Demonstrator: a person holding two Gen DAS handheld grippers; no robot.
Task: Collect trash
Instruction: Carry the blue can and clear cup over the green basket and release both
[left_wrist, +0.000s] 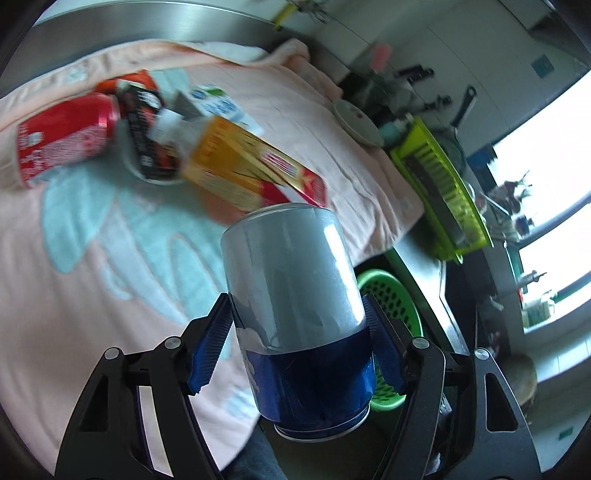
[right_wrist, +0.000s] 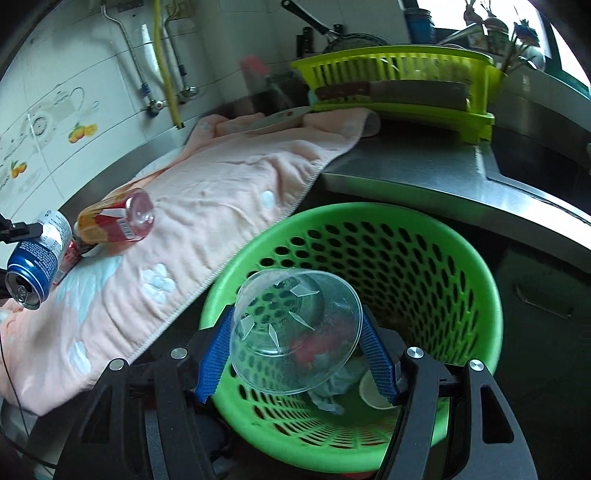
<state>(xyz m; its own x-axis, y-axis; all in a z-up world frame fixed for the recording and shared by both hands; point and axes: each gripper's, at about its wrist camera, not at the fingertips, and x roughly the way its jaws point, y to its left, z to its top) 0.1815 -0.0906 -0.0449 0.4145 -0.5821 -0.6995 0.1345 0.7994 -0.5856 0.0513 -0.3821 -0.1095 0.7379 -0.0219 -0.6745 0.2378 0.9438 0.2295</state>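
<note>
The right gripper (right_wrist: 297, 347) holds a clear plastic cup (right_wrist: 295, 332) tight, right over the green basket (right_wrist: 461, 266), where some trash already lies. It looks ready to let go and drop the cup in. The left gripper (left_wrist: 299, 350) squeezes a blue and silver can (left_wrist: 291, 295) above the pink towel (left_wrist: 92, 277). That can likely goes to the basket next. A red can (left_wrist: 62, 140) and a bottle (left_wrist: 243, 166) wait on the towel.

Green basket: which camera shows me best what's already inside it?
The right wrist view. It looks down into the green basket, showing crumpled paper and a small cup at the bottom, behind the clear cup the right tongs hold. The left wrist view shows only a sliver of rim behind the can.
</note>
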